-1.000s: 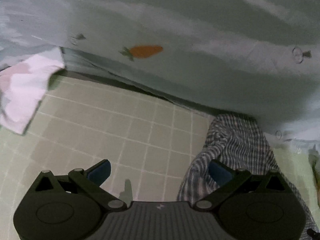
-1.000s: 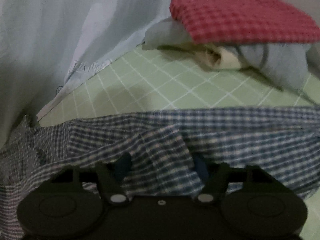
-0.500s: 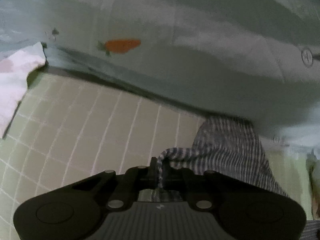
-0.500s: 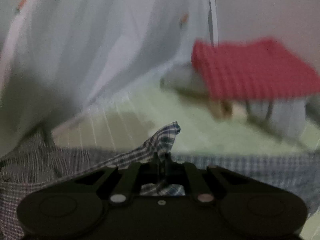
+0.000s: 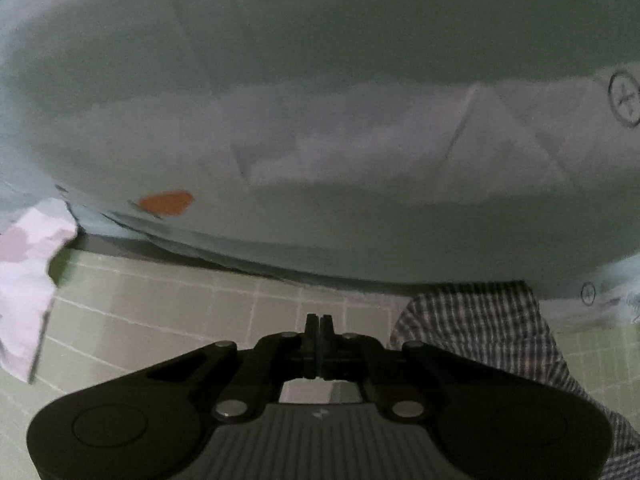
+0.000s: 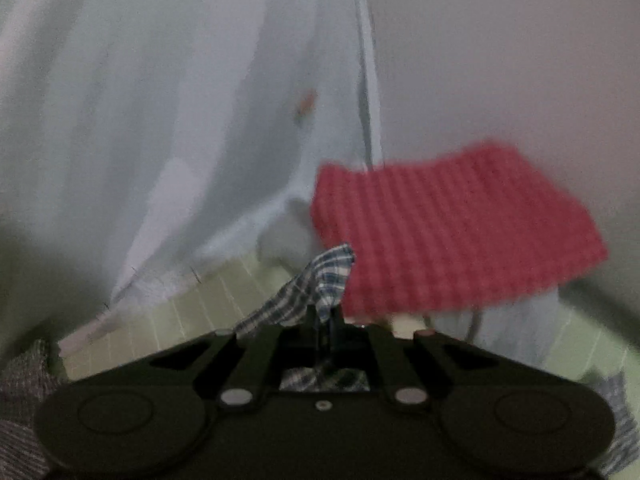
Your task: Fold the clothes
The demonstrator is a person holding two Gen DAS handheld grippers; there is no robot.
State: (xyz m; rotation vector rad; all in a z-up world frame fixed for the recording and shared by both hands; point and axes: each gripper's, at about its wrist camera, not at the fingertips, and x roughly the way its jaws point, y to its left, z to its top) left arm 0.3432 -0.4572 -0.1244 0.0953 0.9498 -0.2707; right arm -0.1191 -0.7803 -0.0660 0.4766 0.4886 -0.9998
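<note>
The checked shirt (image 6: 316, 288) is gripped at one end by the right gripper (image 6: 325, 322): its jaws are pressed together on a corner of the cloth, which sticks up past the tips, with more plaid showing in the gap behind them. From that pinch the fabric trails down and to the left of the right gripper, toward the green gridded surface (image 6: 192, 312).

The left gripper (image 5: 319, 326) also has its jaws closed, tip to tip, but no cloth shows between them in the left wrist view; whether they hold a thin edge cannot be told. The shirt there lies bunched just to the right of the left gripper (image 5: 480, 332), on the surface, against the foot of the pale curtain with the carrot print (image 5: 320, 120).

So the shirt's long axis seems to run between the two grippers — the right one holds the end (the left is merely beside the other end). Behind the right gripper sits a red checked cloth (image 6: 452, 232) on a pile; a pink cloth (image 5: 28, 272) lies far left of the left gripper.
</note>
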